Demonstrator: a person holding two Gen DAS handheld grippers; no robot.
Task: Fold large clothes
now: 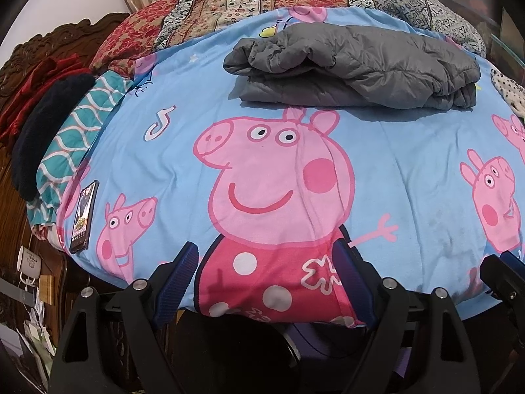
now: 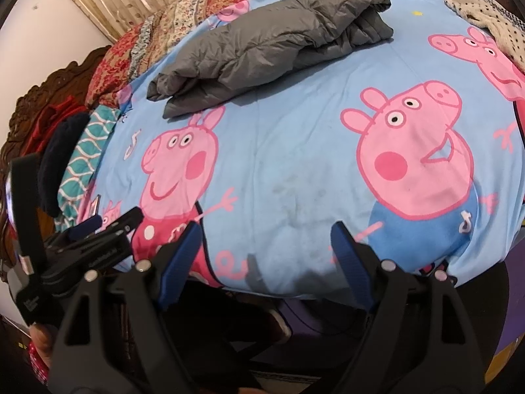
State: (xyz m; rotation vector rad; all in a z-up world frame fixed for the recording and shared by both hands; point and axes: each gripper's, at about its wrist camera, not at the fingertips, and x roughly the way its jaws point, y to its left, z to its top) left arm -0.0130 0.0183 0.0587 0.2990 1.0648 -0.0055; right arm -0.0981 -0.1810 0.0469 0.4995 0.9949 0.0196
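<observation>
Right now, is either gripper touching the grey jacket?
Apart. In both wrist views the left gripper and right gripper hang open at the bed's near edge, with bare blue sheet between them and the folded grey jacket.

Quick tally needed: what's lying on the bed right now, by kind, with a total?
Grey padded jacket, folded: 1
Phone, at the bed's left edge: 1
Patchwork quilt, along the far side: 1
Teal wave-pattern cloth: 1
Dark navy knit item: 1
White black-dotted fabric, partly out of view: 1
Total: 6
Both grippers, left and right, are open and empty.
</observation>
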